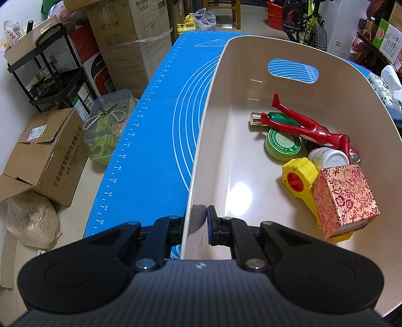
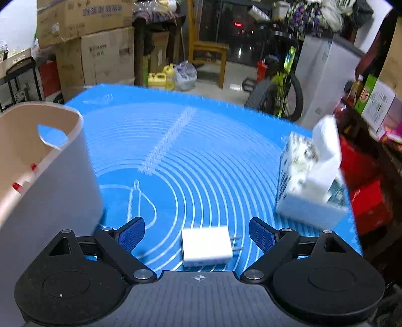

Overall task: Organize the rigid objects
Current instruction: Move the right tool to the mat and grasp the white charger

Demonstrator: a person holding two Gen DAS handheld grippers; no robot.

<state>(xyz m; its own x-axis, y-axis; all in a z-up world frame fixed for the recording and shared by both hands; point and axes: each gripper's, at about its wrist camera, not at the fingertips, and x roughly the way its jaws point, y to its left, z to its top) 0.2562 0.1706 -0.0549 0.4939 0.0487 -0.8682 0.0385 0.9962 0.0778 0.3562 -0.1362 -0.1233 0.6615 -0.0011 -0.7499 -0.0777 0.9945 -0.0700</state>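
Note:
A beige plastic bin (image 1: 213,105) stands on the blue mat (image 1: 155,130). My left gripper (image 1: 198,221) is shut on the bin's near left wall. Inside lie a red nutcracker-like tool (image 1: 304,125), a green bottle (image 1: 284,118), a green tin (image 1: 282,143), a white jar (image 1: 326,157), a yellow tape measure (image 1: 300,179) and a red-patterned box (image 1: 345,201). In the right wrist view my right gripper (image 2: 197,237) is open above the mat (image 2: 201,156), with a white plug charger (image 2: 207,245) lying on the mat between its fingers, untouched. The bin (image 2: 50,176) is at its left.
A tissue box (image 2: 309,181) sits on the mat's right side. Cardboard boxes (image 1: 47,156), a clear container (image 1: 108,125) and a black shelf (image 1: 47,68) crowd the floor on the left. A bicycle (image 1: 309,22) and a wooden chair (image 2: 208,52) stand beyond the table.

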